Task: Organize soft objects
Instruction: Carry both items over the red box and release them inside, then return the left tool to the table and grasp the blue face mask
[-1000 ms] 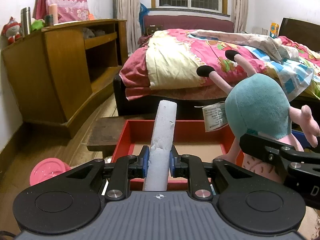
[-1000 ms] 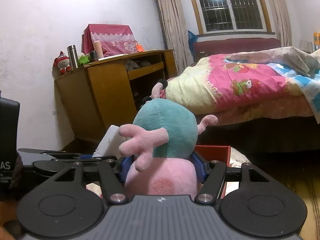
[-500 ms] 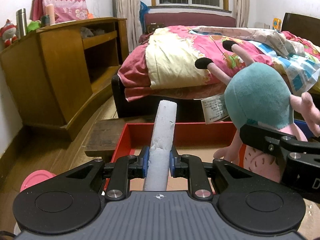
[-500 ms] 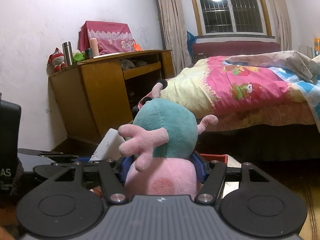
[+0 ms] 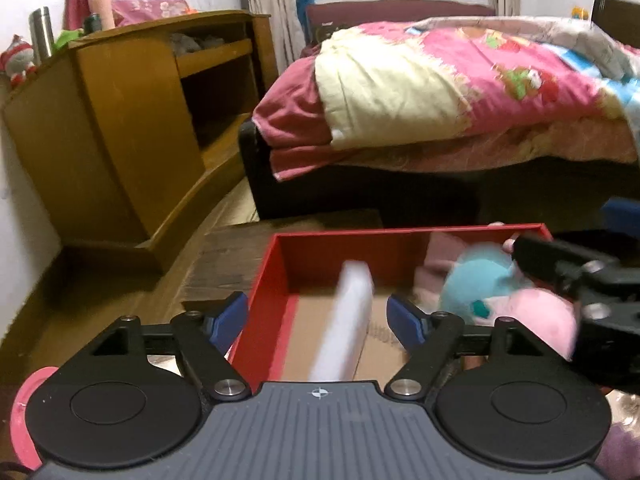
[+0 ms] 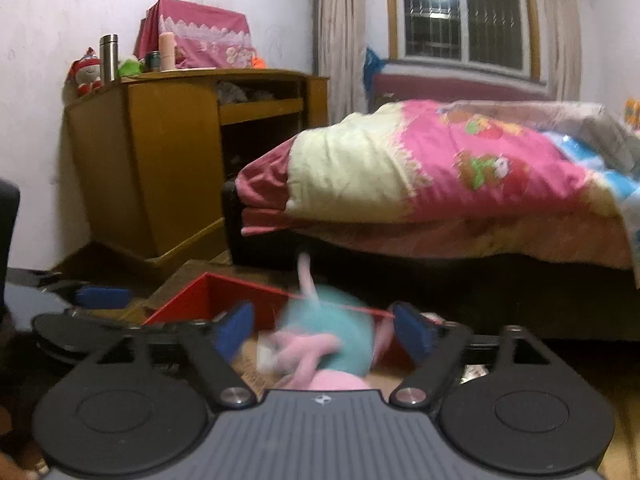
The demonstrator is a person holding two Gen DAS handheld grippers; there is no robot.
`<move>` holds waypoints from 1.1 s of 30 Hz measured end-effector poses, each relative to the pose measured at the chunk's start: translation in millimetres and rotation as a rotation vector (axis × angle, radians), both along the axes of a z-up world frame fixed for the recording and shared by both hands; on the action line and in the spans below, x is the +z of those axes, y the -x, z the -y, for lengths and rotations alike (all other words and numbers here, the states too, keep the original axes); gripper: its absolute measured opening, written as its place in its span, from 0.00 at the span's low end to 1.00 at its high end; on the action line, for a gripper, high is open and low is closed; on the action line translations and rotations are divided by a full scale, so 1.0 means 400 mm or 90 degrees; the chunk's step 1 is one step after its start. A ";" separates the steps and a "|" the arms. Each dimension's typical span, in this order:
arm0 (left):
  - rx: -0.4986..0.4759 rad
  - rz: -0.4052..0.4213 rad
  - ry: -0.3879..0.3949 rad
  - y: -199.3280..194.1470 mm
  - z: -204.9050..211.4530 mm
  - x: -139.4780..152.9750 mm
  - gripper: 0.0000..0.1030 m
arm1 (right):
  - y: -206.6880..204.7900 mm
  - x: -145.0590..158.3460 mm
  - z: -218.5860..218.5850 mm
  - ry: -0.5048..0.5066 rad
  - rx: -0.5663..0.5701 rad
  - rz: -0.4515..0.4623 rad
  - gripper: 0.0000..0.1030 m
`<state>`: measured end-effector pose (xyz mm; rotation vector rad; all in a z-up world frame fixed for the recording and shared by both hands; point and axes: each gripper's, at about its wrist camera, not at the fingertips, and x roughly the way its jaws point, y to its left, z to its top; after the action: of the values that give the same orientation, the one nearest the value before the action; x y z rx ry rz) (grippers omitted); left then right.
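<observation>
My left gripper [image 5: 318,318] is open above the red box [image 5: 276,268]. A white foam slab [image 5: 346,324], blurred, lies loose between its spread blue pads and leans into the box. My right gripper [image 6: 324,332] is open too. The teal and pink plush toy [image 6: 328,340], blurred, sits loose between its pads over the red box [image 6: 180,304]. In the left wrist view the plush toy [image 5: 500,288] is at the box's right end beside the right gripper's black arm [image 5: 580,280].
A bed with a pink and yellow quilt [image 5: 440,92] stands behind the box. A wooden cabinet [image 5: 120,120] is at the left, with a steel flask [image 5: 40,34] on top. A pink round object [image 5: 24,420] lies on the wooden floor at lower left.
Both grippers have opened. The foam slab and the plush toy have left the pads and dropped toward the red box. Both views have tilted down toward the box.
</observation>
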<state>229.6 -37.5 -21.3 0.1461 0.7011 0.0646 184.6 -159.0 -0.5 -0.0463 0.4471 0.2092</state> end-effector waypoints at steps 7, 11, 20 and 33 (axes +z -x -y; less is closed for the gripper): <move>0.003 -0.004 0.034 0.044 -0.020 0.042 0.74 | 0.028 0.036 0.033 -0.038 0.004 0.007 0.66; -0.002 0.000 0.022 0.090 -0.022 0.068 0.76 | 0.061 0.060 0.050 -0.055 0.001 0.010 0.66; -0.005 -0.050 0.072 0.180 -0.051 0.058 0.76 | 0.148 0.055 0.082 -0.065 -0.023 -0.015 0.66; -0.025 -0.116 0.129 0.334 -0.095 0.026 0.76 | 0.224 0.011 0.087 -0.093 -0.024 -0.076 0.66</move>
<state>95.9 0.4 -10.8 -0.0291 0.8811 -0.0578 95.1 -193.6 4.1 0.1188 0.5497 0.2084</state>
